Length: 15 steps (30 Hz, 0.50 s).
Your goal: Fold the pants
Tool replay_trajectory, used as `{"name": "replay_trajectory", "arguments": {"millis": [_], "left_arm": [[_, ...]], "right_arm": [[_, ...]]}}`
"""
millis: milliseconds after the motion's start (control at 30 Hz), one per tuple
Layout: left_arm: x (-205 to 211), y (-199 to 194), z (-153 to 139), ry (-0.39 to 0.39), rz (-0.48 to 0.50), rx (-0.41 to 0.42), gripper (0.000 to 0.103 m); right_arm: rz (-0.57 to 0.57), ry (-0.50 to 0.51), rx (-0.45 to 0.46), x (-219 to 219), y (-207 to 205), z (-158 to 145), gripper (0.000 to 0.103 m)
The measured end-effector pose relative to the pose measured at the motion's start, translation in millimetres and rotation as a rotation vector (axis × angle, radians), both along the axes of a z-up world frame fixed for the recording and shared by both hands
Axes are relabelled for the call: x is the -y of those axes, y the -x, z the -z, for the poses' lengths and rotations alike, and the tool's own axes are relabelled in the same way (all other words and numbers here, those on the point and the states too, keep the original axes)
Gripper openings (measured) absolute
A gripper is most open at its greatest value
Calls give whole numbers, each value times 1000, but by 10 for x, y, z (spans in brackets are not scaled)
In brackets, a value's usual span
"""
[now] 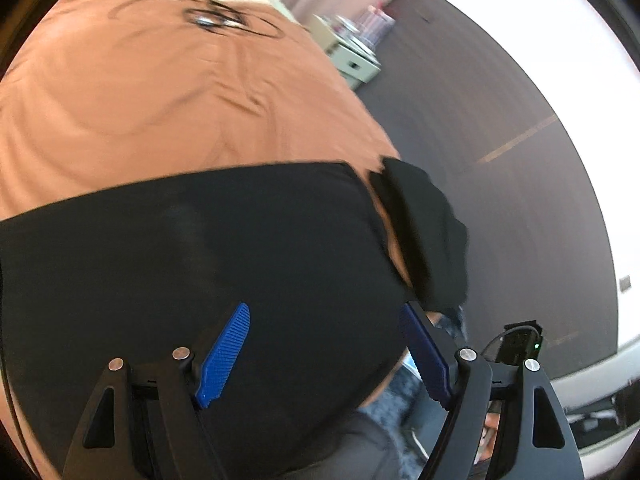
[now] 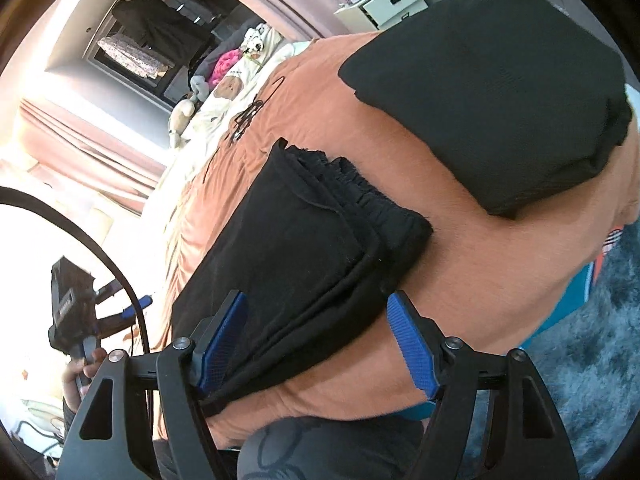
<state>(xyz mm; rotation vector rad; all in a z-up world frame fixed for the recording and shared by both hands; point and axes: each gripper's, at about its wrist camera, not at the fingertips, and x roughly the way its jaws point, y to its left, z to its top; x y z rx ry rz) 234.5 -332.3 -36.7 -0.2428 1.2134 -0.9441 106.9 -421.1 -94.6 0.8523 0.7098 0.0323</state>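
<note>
Left wrist view: left gripper (image 1: 324, 354) has its blue ribbed pads spread wide, with nothing pinched between them. It hangs over the black fabric pants (image 1: 192, 280), which fill the lower centre and left of the frame and lie flat on the orange-brown bedspread (image 1: 160, 92). Whether the pads touch the cloth cannot be told; the picture is blurred. A second folded black garment (image 1: 424, 232) lies at right centre, at the bed's edge. A pale green cabinet (image 1: 356, 62) stands in the upper centre, against a dark wall.

Right wrist view: right gripper (image 2: 316, 346) also stands spread, gripping nothing. The pants (image 2: 296, 264) lie folded into a thick stack in the frame's centre, with the gathered waistband toward the upper right of the stack. The left pad rests against the stack's near edge; the right pad stands clear over bare bedspread (image 2: 472, 280). The other folded black garment (image 2: 492, 92) lies in the upper right, apart from the stack. A hand (image 2: 82, 372) at lower left holds the other gripper's handle. Blue shaggy rug (image 2: 600, 352) at lower right.
</note>
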Motion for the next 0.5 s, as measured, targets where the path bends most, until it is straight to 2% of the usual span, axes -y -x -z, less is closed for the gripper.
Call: {"name": "replay_trajectory", "arguments": {"millis": [267,367,500], "left_arm": [[-915,-206,-89,-19,-179,28,79],[-1190,-249,-141,-24,-232,39,79],[-1546,-253,-215,-31,-292,64,79]], "right_arm": [[-25,-90,-20,151,-237,164,52],[-26,-128,-16,221,-263,213,51],[-18,-116,-61,274,-307,275,51]]}}
